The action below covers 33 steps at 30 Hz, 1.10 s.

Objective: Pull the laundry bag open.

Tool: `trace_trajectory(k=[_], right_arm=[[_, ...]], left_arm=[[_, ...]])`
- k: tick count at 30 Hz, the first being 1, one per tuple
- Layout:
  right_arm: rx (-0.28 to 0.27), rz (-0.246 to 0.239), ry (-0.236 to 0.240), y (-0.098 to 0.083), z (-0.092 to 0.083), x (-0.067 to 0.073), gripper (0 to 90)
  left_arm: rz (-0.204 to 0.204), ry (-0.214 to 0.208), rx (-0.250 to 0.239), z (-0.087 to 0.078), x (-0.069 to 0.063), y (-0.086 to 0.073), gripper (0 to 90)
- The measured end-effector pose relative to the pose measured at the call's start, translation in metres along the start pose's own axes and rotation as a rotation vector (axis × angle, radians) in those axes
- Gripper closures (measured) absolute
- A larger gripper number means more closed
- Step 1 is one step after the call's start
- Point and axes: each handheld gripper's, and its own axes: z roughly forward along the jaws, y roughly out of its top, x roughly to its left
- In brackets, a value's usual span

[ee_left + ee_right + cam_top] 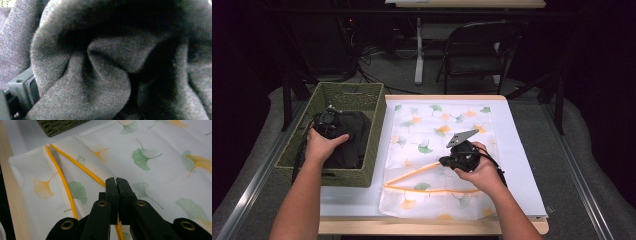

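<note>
Dark surroundings frame a pale wooden tabletop (432,227) covered by a white sheet, with a folding chair (474,47) standing on the grey floor beyond it. Spread flat on the tabletop lies a white mesh laundry bag (439,130) printed with green and orange ginkgo leaves; its yellow zipper (62,180) runs along the near end and stands parted into a narrow V, the upper edge lifted away from the lower one.

On the right, the person's hand wraps the right hand-held gripper (116,181) from behind, forearm coming in from the bottom edge, the tool angled low toward the bag's opening. Its black jaws are pressed together on the upper yellow zipper edge, as the right gripper view shows.

On the left, the other hand holds the left hand-held gripper (328,122) down inside a green woven basket (309,112) that sits at the left edge of the tabletop, just beside the bag. Inside the basket lies a dark grey garment (107,82), bunched in soft folds. The left gripper view presses right up against this cloth, which covers the jaws, so I cannot tell whether they are closed on it.
</note>
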Motion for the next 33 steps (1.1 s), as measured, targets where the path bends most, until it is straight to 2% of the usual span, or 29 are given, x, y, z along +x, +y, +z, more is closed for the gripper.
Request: trace_trajectory(k=[12, 15, 18, 22, 24, 33], right_arm=[[0.001, 0.002, 0.0, 0.0, 0.001, 0.001, 88.4], [-0.001, -0.003, -0.001, 0.0, 0.001, 0.001, 88.4], [-0.001, -0.001, 0.003, 0.0, 0.001, 0.0, 88.4], [0.0, 0.001, 0.001, 0.0, 0.001, 0.001, 88.4], [-0.001, 0.0, 0.001, 0.0, 0.001, 0.001, 88.4], [-0.001, -0.001, 0.003, 0.0, 0.001, 0.0, 88.4]], left_arm=[[-0.02, -0.01, 0.018, 0.005, 0.002, 0.0, 0.0], [-0.017, -0.011, 0.018, 0.006, 0.001, -0.001, 0.0], [0.007, -0.004, 0.029, 0.008, -0.001, -0.001, 0.0], [-0.004, -0.002, 0.03, 0.009, -0.001, -0.001, 0.0], [0.005, 0.009, 0.024, 0.009, -0.002, -0.001, 0.0], [0.013, 0.01, 0.013, 0.012, -0.001, -0.001, 0.0]])
